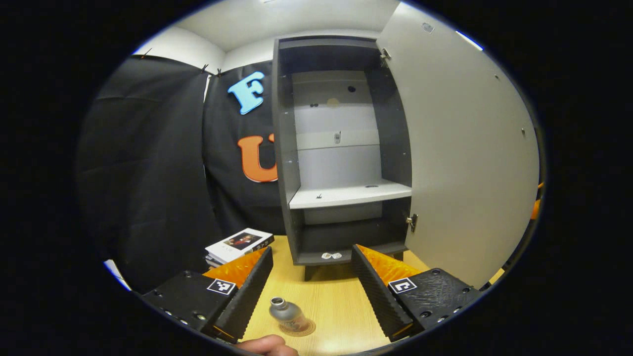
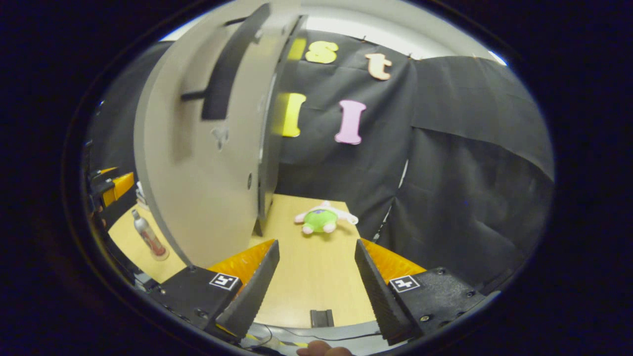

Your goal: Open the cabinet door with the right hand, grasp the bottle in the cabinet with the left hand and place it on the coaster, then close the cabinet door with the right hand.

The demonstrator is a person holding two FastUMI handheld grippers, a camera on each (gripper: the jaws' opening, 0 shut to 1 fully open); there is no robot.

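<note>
Bottle (image 1: pixel 287 313) sits on coaster (image 1: pixel 302 328) between your spread left gripper (image 1: pixel 312 291) fingers, so w/ spread, empty right gripper (image 2: pixel 316 289) beside door (image 2: pixel 198 198), don't swing it into bottle.

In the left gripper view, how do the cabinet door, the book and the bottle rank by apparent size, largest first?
1. Cabinet door, by far.
2. Book.
3. Bottle, though it looks close to the book; it stands nearer the camera, so this order is unsure.
</note>
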